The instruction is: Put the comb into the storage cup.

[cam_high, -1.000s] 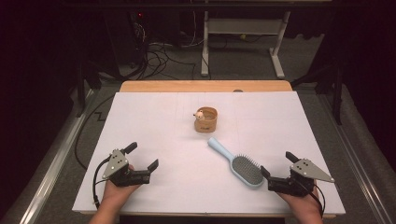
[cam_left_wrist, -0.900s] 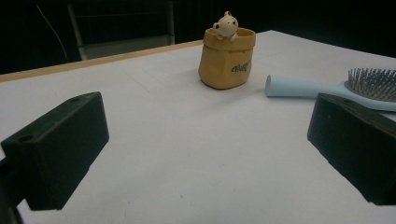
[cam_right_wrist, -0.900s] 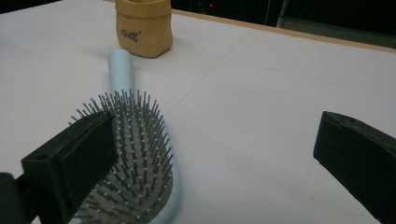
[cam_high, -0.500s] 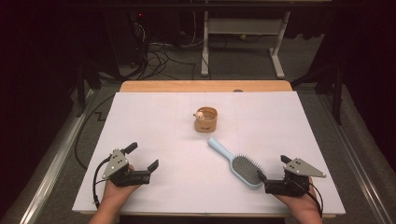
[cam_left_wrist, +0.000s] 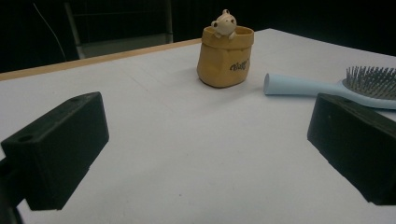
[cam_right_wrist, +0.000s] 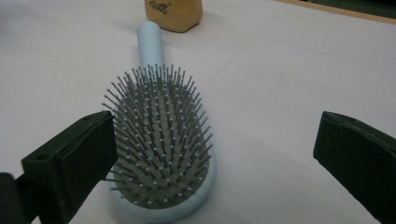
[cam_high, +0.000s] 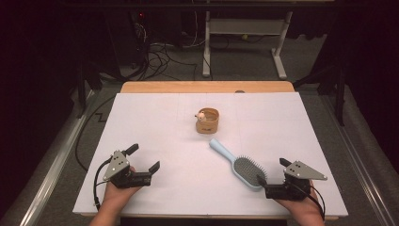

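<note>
A light blue hairbrush (cam_high: 237, 165) lies bristles up on the white table, its handle pointing toward a small tan pot (cam_high: 207, 120) with a bear figure on its rim. My right gripper (cam_high: 273, 171) is open just right of the brush head, near the front edge. In the right gripper view the brush head (cam_right_wrist: 161, 140) lies by the left jaw, partly inside the open right gripper (cam_right_wrist: 217, 135), with the pot (cam_right_wrist: 173, 14) beyond the handle. My left gripper (cam_high: 143, 157) is open at the front left, holding nothing. The left gripper view shows its wide gap (cam_left_wrist: 208, 119), the pot (cam_left_wrist: 226, 56) and the brush (cam_left_wrist: 327, 84) ahead.
The white sheet (cam_high: 155, 117) covers a wooden table whose bare edge (cam_high: 207, 87) shows at the back. Beyond it are cables on the floor and a white table frame (cam_high: 244, 42). Dark floor drops away on both sides.
My right gripper has shifted a little left and toward the near edge, closer to the brush head. The left gripper, brush and pot have stayed put.
</note>
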The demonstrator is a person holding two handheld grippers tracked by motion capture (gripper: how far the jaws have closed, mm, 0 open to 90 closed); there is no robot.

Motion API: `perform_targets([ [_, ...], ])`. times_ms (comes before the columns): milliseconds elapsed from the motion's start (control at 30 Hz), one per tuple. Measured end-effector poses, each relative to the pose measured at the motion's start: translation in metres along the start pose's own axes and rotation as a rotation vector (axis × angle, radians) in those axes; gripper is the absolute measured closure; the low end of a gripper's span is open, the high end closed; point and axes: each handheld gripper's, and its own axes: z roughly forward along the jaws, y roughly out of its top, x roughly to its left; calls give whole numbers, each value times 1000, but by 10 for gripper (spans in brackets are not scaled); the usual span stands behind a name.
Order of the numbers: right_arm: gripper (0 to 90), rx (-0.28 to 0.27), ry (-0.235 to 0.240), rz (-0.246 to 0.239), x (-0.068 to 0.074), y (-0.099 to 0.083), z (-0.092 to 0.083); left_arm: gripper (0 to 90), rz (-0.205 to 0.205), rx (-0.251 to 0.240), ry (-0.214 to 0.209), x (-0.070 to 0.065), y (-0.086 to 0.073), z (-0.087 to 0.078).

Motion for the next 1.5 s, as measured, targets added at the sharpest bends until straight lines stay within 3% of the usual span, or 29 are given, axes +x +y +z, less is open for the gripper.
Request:
perform_targets([
  [600,1,30,63,-29,14,3,4,0,1,0,-4,0,0,0],
  [1300,1,115,85,-40,18,-1,13,0,-5,-22,-1,0,0,-1],
  [1500,1,137,94,-27,18,-1,15,0,-4,-34,22,2,1,-2],
])
